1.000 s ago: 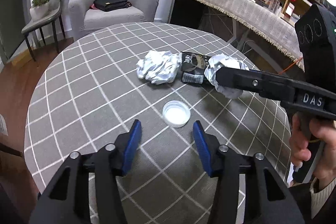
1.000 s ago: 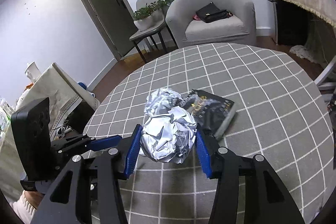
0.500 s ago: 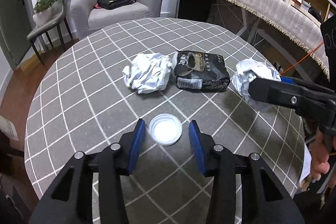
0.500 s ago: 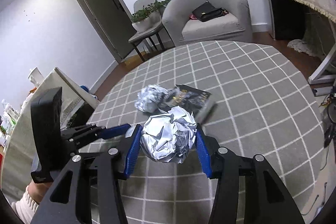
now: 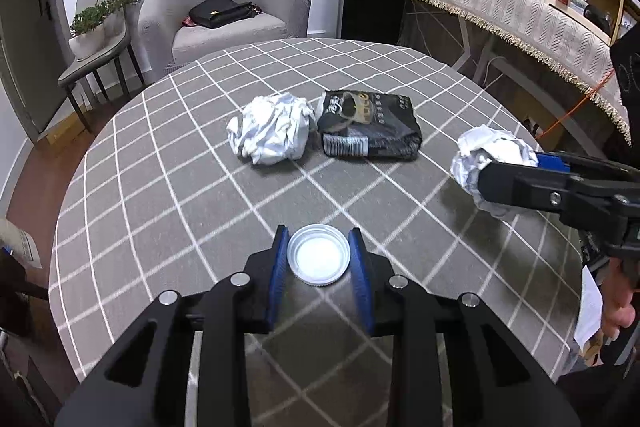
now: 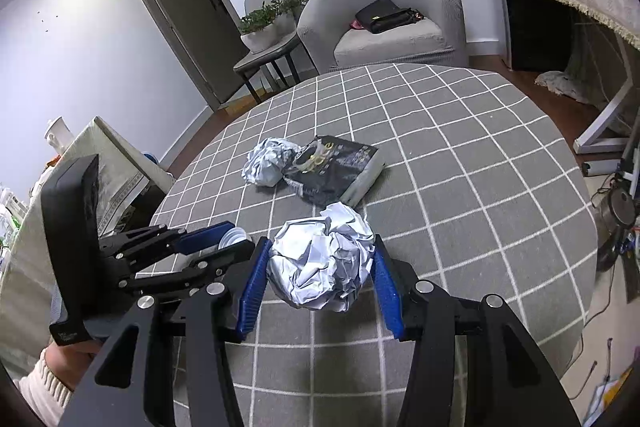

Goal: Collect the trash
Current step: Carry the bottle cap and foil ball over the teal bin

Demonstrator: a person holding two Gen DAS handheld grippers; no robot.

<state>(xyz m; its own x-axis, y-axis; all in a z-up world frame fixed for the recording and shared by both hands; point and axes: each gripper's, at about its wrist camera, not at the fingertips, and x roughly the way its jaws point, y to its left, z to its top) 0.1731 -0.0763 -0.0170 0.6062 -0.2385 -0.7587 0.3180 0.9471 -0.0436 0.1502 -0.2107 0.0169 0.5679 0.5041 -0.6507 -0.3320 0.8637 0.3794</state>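
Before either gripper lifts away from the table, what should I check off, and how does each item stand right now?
1. Left gripper closed on the cap: ok; jaws just closed, pads at its rim.
2. Right gripper holding the foil ball: ok.
3. Ball clear of the table: cannot tell.
4. Grippers apart: ok.
5. Table cleared: not ok, second ball and black packet remain.
6. Bin in view: not ok.
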